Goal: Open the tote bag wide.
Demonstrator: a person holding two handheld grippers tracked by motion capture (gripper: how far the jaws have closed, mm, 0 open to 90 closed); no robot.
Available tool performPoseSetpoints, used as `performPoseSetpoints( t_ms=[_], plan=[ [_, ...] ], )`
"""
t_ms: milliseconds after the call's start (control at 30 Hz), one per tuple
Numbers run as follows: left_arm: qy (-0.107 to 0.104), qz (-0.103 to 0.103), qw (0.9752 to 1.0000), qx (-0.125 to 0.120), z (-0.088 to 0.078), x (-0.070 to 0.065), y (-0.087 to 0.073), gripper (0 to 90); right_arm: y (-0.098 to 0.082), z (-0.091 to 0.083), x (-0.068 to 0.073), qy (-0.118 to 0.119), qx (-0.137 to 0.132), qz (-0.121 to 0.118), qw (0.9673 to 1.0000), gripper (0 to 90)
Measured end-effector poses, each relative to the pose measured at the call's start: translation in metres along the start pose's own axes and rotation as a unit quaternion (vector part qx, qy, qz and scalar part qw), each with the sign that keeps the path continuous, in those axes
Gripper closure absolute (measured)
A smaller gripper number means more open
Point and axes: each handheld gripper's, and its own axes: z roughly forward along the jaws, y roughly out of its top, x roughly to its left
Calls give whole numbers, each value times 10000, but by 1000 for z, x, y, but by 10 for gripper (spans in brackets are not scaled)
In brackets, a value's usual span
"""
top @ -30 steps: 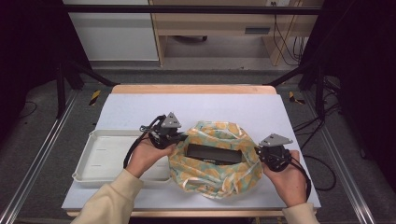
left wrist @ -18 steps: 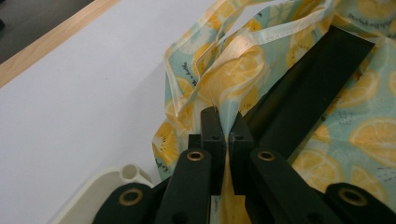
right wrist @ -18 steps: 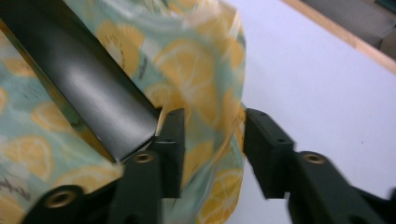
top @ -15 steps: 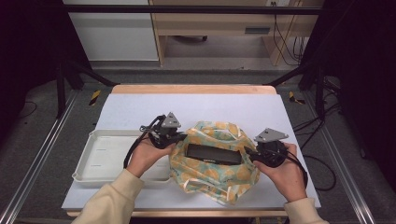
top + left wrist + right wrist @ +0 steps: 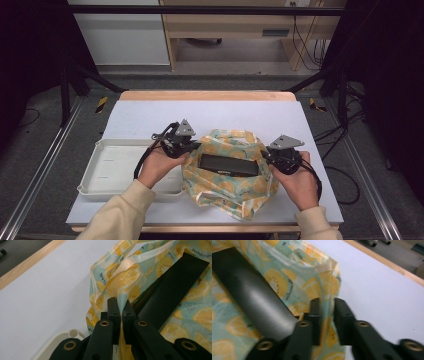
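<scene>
Since the earlier frame our right claw (image 5: 266, 154) has slid inward along the bag's right rim and its jaws have just been closing; a narrow gap remains between them with the bag's (image 5: 312, 287) rim cloth running through it, and we cannot tell whether the pads press it yet. Our left claw (image 5: 119, 305) is clamped tight on the bag's (image 5: 225, 175) left rim. We see the lemon-print bag lying near the desk's (image 5: 150, 117) front edge, about midway along it, mouth spread between the two claws. Inside lies a black flat box (image 5: 229, 165), long axis running left to right, parallel to the front edge. A white tray (image 5: 107, 167) touches the bag's left side.
</scene>
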Motion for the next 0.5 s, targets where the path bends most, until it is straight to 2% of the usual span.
performPoseSetpoints(
  t_ms=[67,167,367,500],
  plan=[
    [67,96,9999,79,6,0,3,890,-2,5,-4,-11,-24,73,10000,882],
    [197,228,9991,310,20,0,5,889,-6,15,-9,-28,37,113,9999,896],
    [220,177,9980,574,40,5,4,888,-22,38,-16,101,247,229,9994,899],
    [213,207,9962,817,49,7,0,888,-31,49,-19,238,299,347,9987,899]
  ],
)
